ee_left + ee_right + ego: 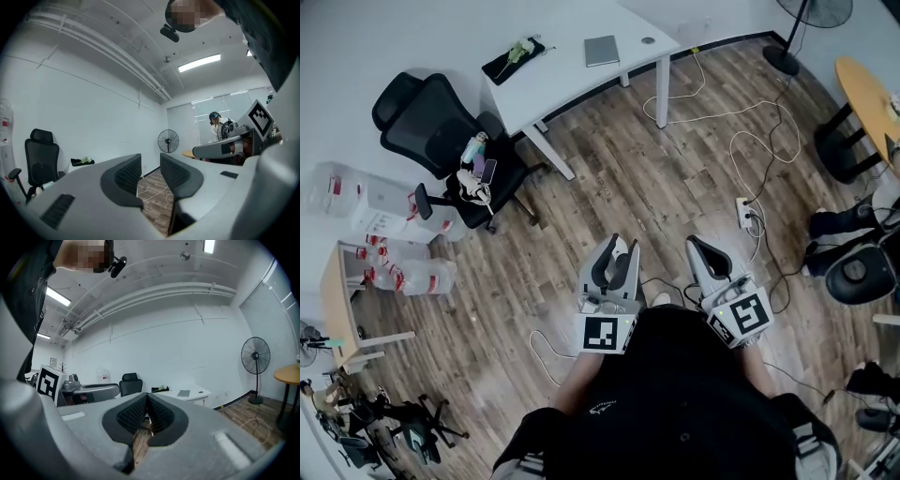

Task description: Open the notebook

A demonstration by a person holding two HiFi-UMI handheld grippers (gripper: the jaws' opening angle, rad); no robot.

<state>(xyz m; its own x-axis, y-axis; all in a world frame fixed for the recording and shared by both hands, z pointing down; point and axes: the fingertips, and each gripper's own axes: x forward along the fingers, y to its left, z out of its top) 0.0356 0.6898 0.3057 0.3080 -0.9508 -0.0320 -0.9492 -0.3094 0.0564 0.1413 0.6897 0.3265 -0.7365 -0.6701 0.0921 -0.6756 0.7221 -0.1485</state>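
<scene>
1. At the right end of the white tabletop (pixel 558 70), across the wood floor (pixel 609 178) from the person, the notebook (pixel 602 51) lies flat and closed. It sits near the far edge, just beside a small round hole (pixel 649 40) in the top.
2. Both grippers are held level and side by side, close in front of the person's dark torso (pixel 675 403). They point toward the tabletop and are well apart from it.
3. Left gripper (pixel 619 246): the jaws are spread, and its own view shows only floor and a cable (pixel 157 192) through the gap. It holds nothing.
4. Right gripper (pixel 694 242): the jaws are pressed together at the tips, with nothing pinched between them. In its own view the notebook shows well beyond the jaw tips.
5. A black chair (pixel 431 117) stands off the tabletop's left end, and a dark bundle (pixel 514 58) lies on that end.
</scene>
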